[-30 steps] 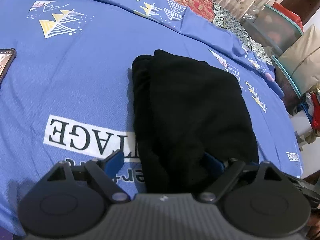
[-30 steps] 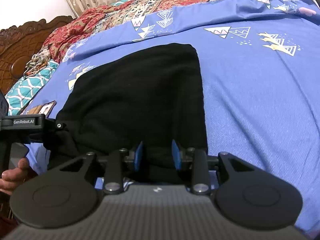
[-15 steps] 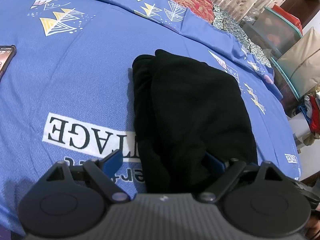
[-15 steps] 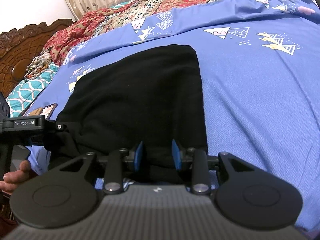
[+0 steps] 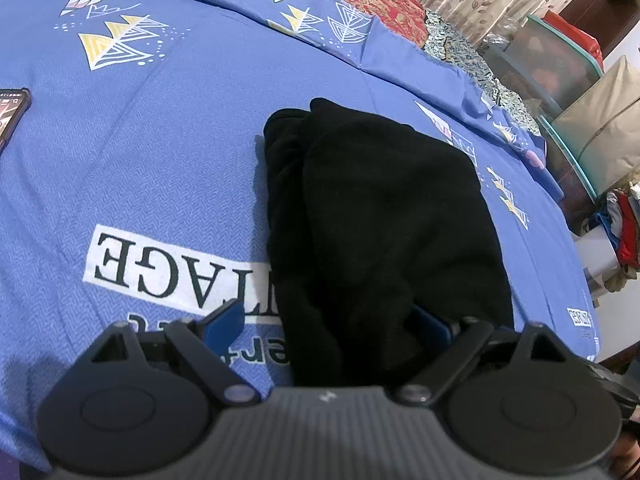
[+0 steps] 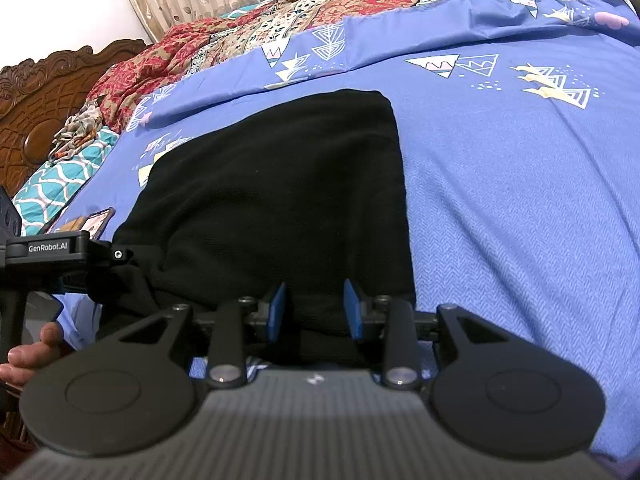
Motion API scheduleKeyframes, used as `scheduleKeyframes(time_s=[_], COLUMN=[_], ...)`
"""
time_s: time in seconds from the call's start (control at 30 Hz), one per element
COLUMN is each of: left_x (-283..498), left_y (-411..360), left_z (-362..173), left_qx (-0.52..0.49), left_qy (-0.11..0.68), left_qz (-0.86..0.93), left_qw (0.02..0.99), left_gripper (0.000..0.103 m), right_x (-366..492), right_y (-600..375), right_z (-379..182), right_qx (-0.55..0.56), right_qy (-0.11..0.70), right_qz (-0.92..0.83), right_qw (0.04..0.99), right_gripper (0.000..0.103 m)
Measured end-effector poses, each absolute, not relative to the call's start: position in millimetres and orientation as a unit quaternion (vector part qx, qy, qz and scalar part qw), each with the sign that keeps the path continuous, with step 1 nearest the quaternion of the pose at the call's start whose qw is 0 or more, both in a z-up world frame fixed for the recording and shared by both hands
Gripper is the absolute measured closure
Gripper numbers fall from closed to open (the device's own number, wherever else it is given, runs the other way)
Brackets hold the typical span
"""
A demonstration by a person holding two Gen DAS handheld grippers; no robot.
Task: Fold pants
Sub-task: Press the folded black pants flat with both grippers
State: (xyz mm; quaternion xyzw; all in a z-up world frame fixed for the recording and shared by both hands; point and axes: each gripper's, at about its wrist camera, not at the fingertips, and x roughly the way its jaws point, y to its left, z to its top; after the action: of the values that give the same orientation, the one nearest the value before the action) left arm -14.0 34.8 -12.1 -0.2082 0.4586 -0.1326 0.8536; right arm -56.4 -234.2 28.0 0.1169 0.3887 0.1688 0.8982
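The black pants (image 5: 384, 216) lie folded in layers on the blue bedsheet (image 5: 160, 152); they also show in the right wrist view (image 6: 280, 200). My left gripper (image 5: 324, 324) is open wide, with its jaws astride the near edge of the pants; the right fingertip is half hidden by cloth. My right gripper (image 6: 314, 312) is open a little, its blue pads (image 6: 277, 312) on either side of the near hem of the pants. The left gripper also shows in the right wrist view (image 6: 60, 256) at the left edge of the pants.
A phone (image 5: 10, 114) lies on the sheet at far left. A patterned quilt (image 6: 280, 12) and a carved wooden headboard (image 6: 36, 108) are at the far side. Storage boxes (image 5: 552, 60) and clothes (image 5: 624, 228) stand beyond the bed's right edge.
Almost nothing moved. Both grippers stay at the near edge of the pants with the same openings; the views shifted very slightly.
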Motion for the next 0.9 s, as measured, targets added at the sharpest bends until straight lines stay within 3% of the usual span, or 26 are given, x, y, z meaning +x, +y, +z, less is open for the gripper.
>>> scheduleKeyframes(time_s=[0.63, 0.83, 0.9], left_x=[-12, -12, -16], left_y=[37, 52, 56], left_z=[-11, 0, 10], left_qx=[-0.213, -0.249, -0.257], left_qy=[0.462, 0.459, 0.435], left_qz=[-0.139, -0.160, -0.179], left_qw=[0.849, 0.838, 0.844], left_gripper=[0.012, 0.008, 0.007], right_x=[-52, -56, -58], right_y=[-240, -263, -270], right_z=[33, 56, 65], right_qx=[0.120, 0.176, 0.183], right_qy=[0.390, 0.374, 0.357], right_qz=[0.172, 0.197, 0.194], right_qw=[0.896, 0.889, 0.895], right_gripper=[0.067, 0.047, 0.035])
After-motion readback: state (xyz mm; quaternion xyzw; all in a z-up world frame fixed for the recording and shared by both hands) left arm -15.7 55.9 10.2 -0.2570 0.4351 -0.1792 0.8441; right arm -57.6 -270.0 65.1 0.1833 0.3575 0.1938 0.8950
